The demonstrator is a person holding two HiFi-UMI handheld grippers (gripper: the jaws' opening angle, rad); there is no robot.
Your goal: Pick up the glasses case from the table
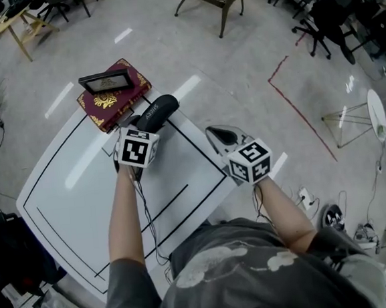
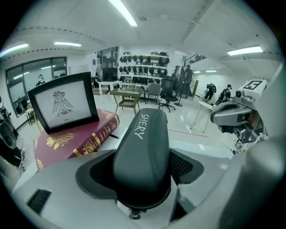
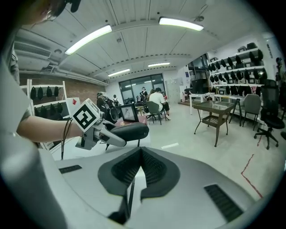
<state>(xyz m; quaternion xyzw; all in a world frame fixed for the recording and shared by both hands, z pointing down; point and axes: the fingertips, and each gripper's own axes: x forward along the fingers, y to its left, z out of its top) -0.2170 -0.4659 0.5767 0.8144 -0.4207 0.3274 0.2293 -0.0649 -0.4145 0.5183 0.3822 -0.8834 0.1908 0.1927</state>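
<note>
glasses case (image 1: 157,112) (image 2: 142,156) (image 3: 127,131) | black oblong hard shell, rounded ends, white "SHERY" lettering on top | lid closed | lay lengthwise, near end clamped between the 2 jaws of left gripper (image 1: 147,124) | at far edge of table (image 1: 69,194)

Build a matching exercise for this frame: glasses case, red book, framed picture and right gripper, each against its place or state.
1 glasses case
2 red book
3 framed picture
4 right gripper

A jaws together, empty
B at the table far corner
C clamped in the left gripper
D standing on the red book

Pairs: 1-C; 2-B; 3-D; 4-A
</note>
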